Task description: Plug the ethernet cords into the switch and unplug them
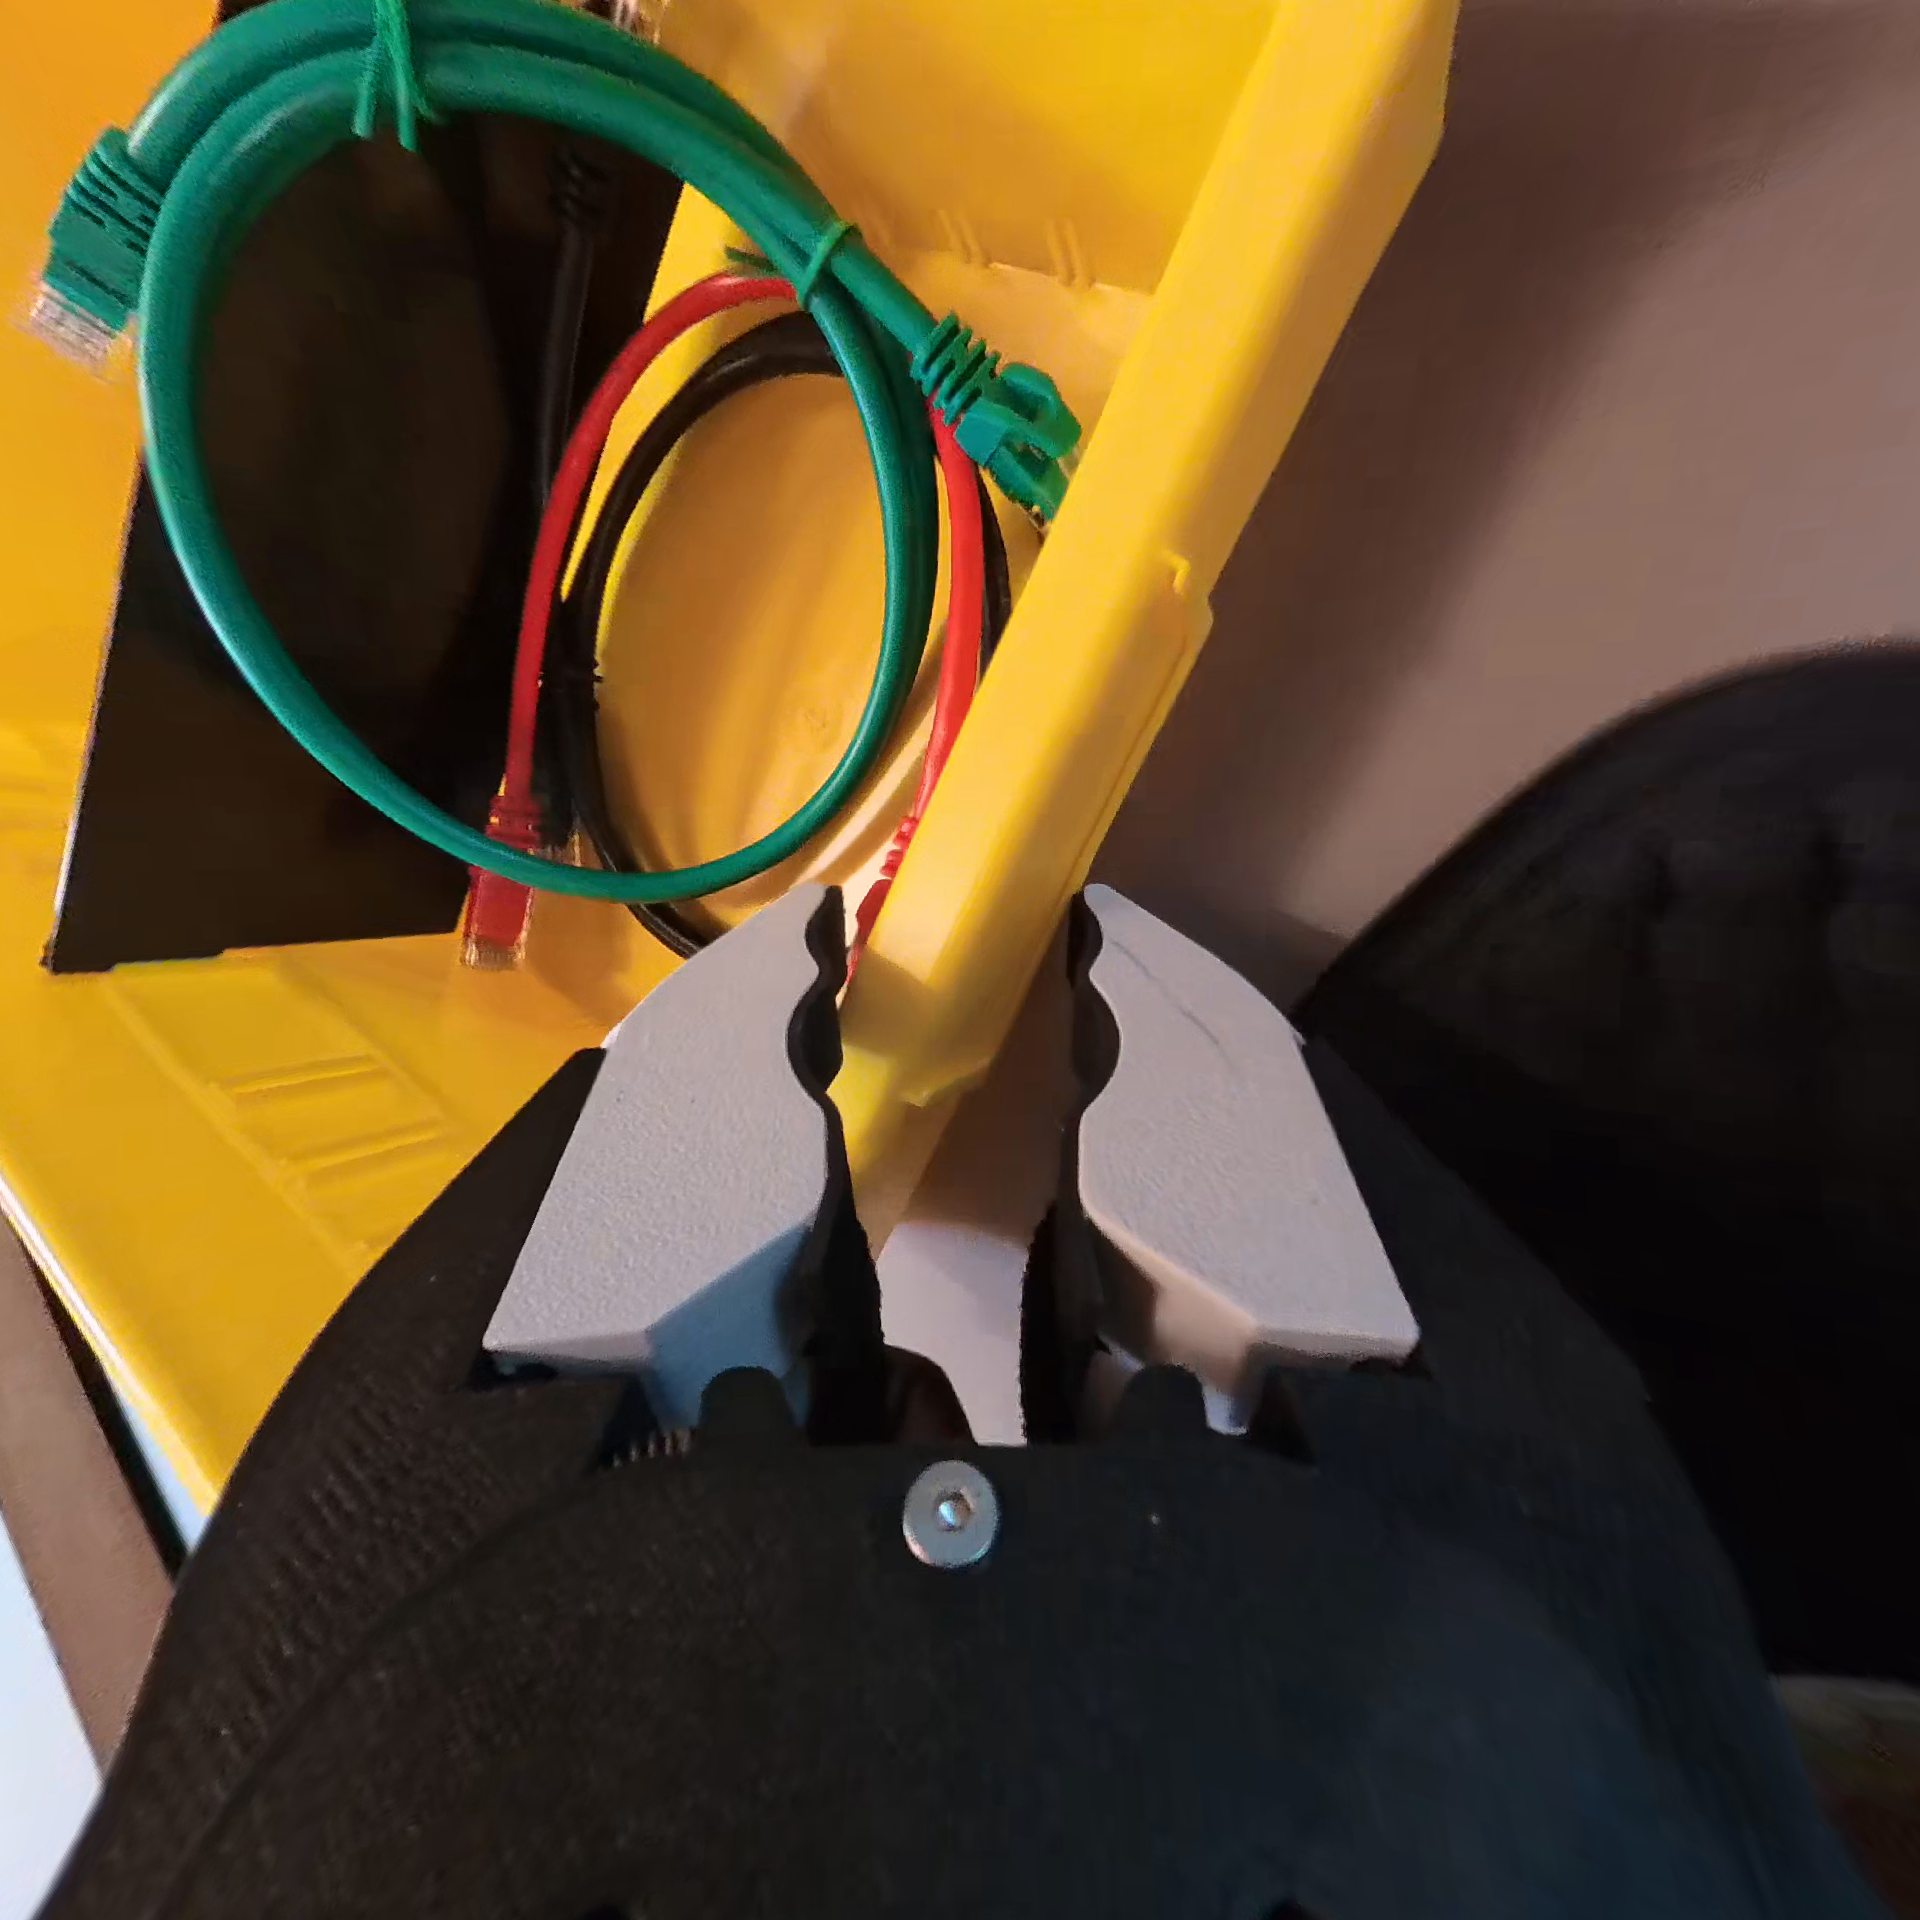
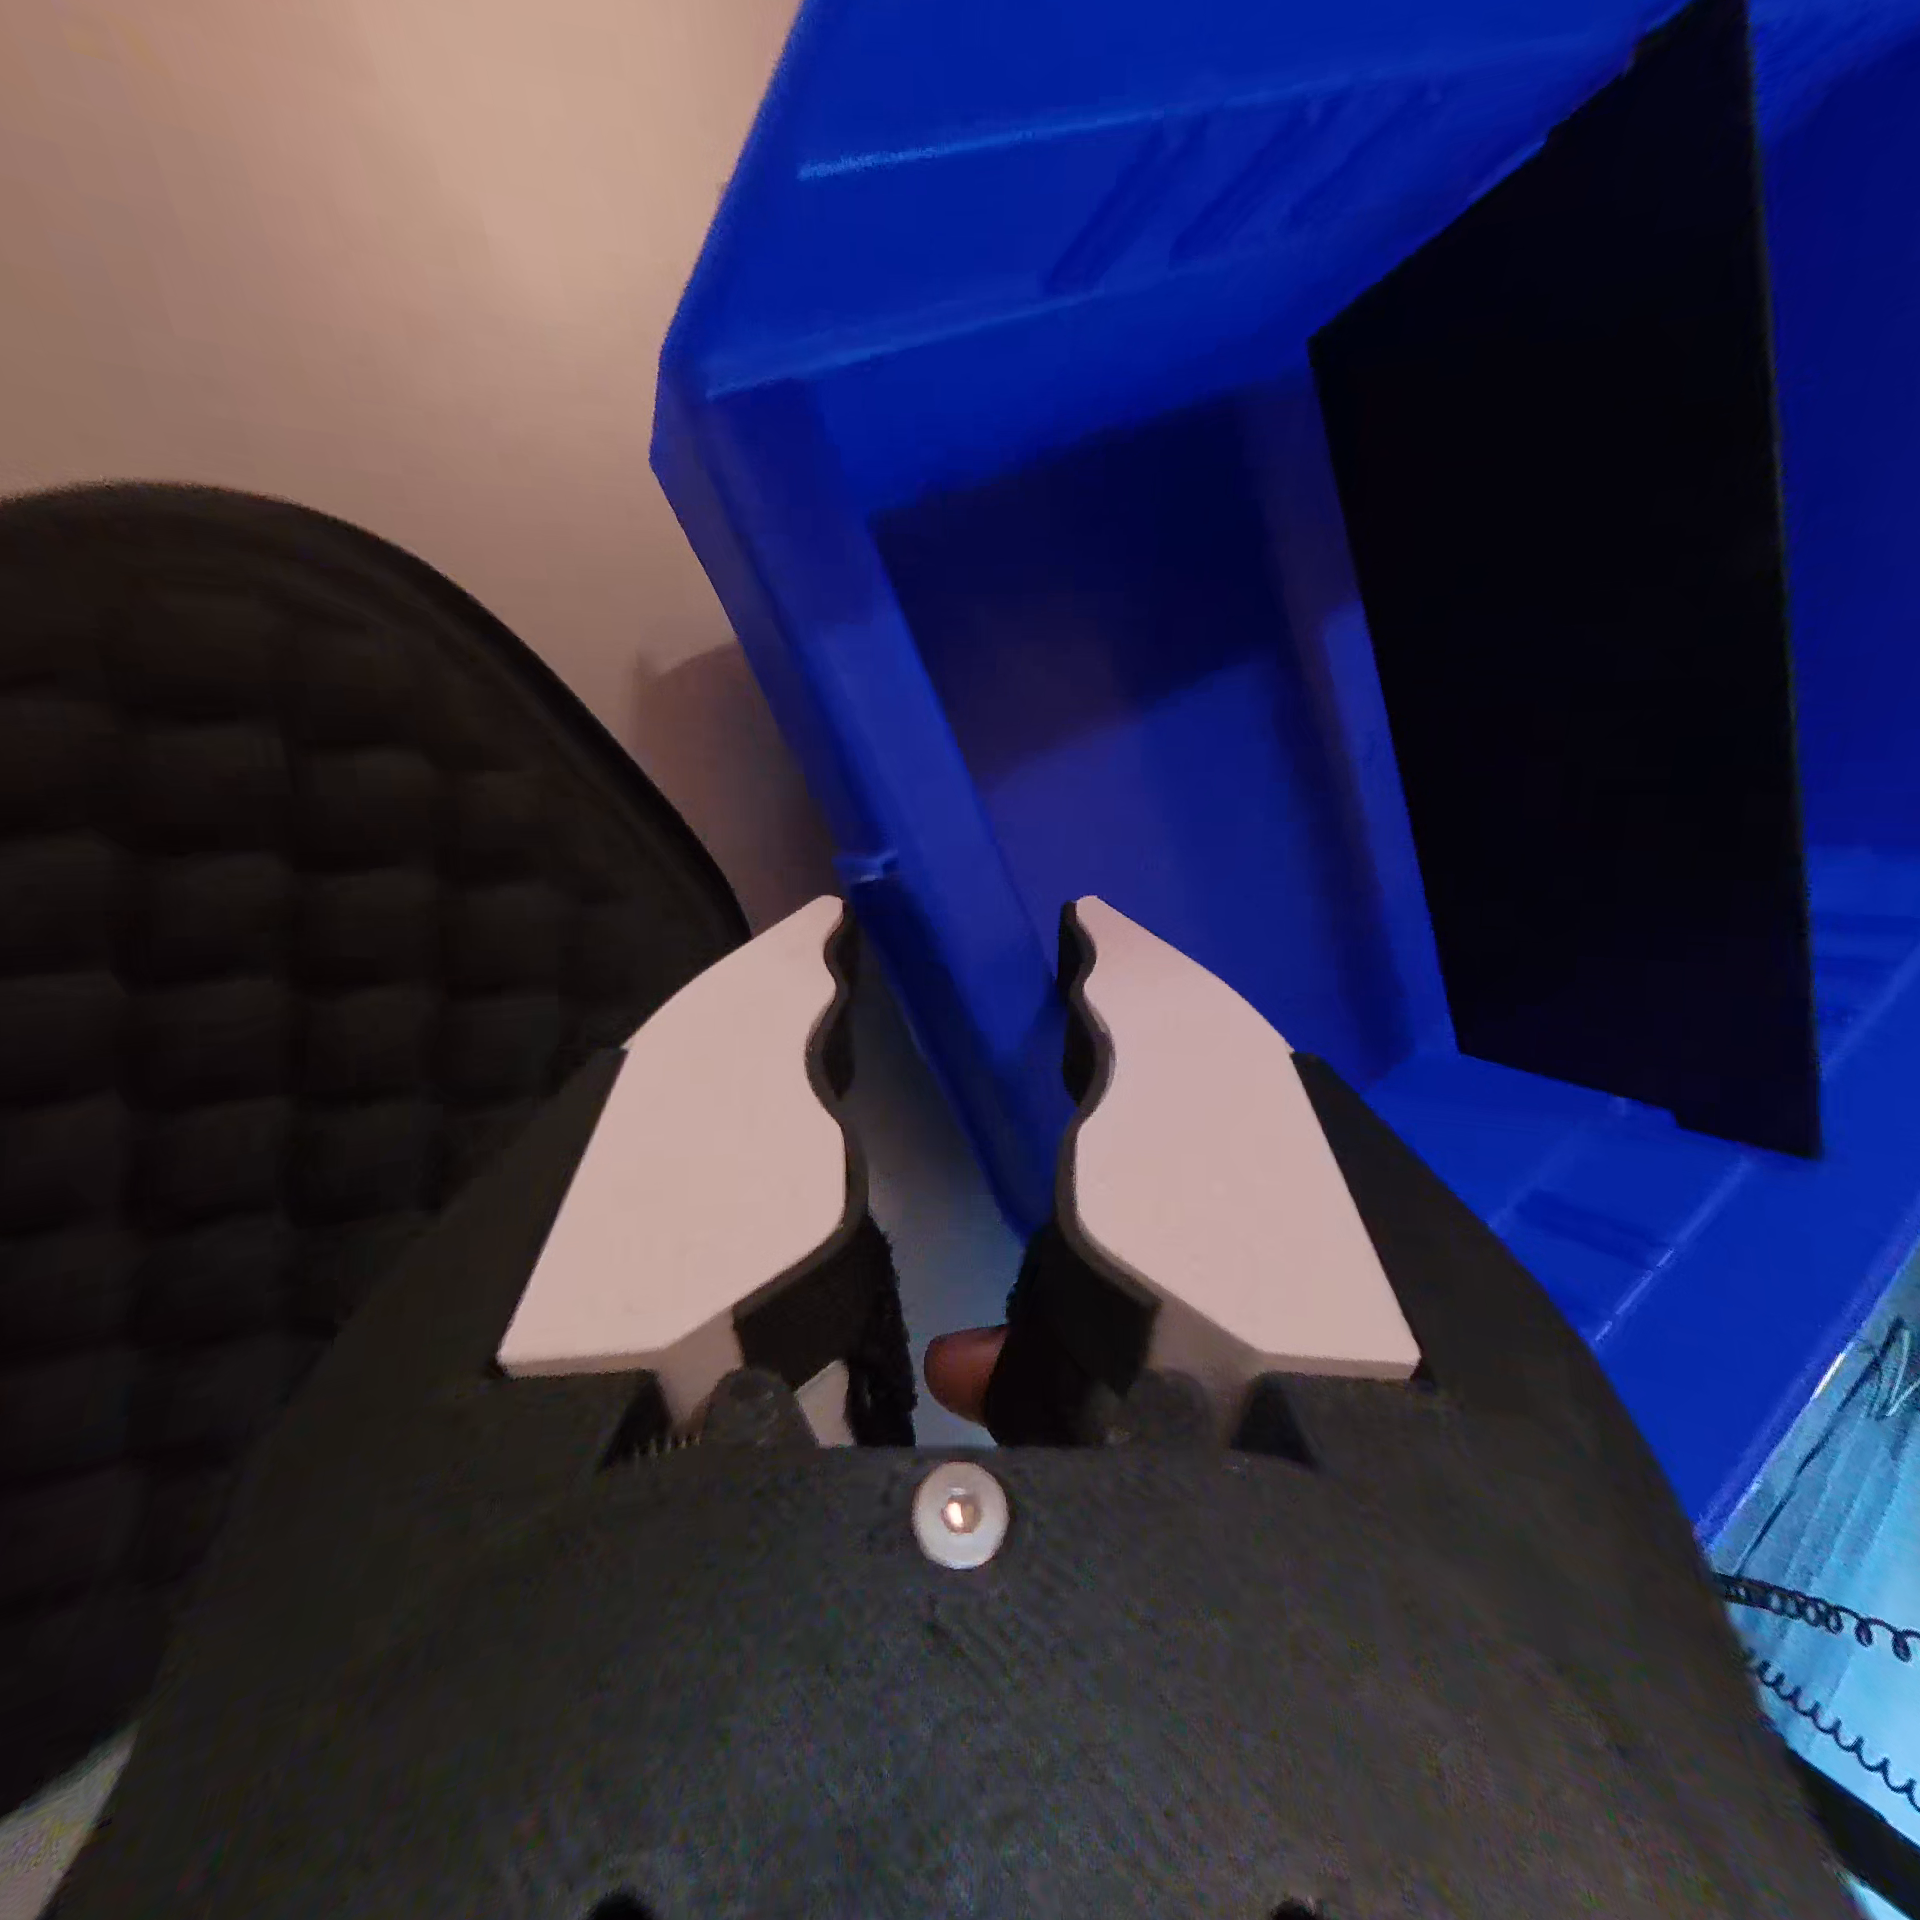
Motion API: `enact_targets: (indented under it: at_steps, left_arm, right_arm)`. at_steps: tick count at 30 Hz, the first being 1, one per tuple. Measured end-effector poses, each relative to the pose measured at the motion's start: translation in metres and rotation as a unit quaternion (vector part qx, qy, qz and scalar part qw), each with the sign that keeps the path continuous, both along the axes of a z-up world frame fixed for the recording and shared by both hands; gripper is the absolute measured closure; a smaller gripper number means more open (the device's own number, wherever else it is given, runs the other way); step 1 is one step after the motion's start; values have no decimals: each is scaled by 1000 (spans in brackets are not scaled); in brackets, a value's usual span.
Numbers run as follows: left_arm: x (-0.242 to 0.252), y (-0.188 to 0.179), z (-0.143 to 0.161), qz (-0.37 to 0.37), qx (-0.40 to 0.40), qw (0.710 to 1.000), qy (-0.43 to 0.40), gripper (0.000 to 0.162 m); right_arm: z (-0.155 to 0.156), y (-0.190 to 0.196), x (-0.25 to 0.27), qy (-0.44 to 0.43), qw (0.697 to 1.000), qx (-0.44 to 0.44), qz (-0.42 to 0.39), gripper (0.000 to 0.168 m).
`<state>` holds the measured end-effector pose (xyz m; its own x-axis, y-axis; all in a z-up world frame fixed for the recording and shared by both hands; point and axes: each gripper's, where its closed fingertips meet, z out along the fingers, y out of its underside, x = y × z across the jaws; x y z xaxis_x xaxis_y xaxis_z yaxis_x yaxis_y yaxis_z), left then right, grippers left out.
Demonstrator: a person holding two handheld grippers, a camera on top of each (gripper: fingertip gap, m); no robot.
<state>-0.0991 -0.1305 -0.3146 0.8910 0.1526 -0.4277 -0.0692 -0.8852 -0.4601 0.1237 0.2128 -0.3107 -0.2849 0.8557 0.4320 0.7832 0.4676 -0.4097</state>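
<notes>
A coiled green ethernet cord [image 1: 894, 582], a red cord [image 1: 540, 582] and a black cord [image 1: 769, 348] lie inside a tilted yellow bin [image 1: 1195, 468], next to a flat black panel [image 1: 312, 623]. My left gripper [image 1: 956, 904] is shut on the yellow bin's side wall, one finger inside and one outside. My right gripper [image 2: 956, 914] is shut on the side wall of a blue bin [image 2: 935, 312], which holds a flat black panel [image 2: 1558, 675]. I cannot make out a switch with ports in either view.
A black padded cushion sits between the two bins, to the right in the left wrist view [image 1: 1662, 1143] and to the left in the right wrist view [image 2: 260, 883]. A beige wall is behind. A black coiled wire [image 2: 1818, 1642] lies on a pale surface at the lower right. Spacing between my two grippers at the tips: around 40 cm.
</notes>
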Motion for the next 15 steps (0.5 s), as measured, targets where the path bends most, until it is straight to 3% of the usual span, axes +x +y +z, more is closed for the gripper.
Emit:
enact_targets:
  at_steps: [5,15]
  left_arm:
    - [0,-42,-1,-28,-15,999,-33,122]
    - [-15,-126,-2,-62,-59,996,-25,126]
  right_arm:
    - [0,14,12,9,1000,10,2,128]
    - [0,39,49,-8,1000,13,4,130]
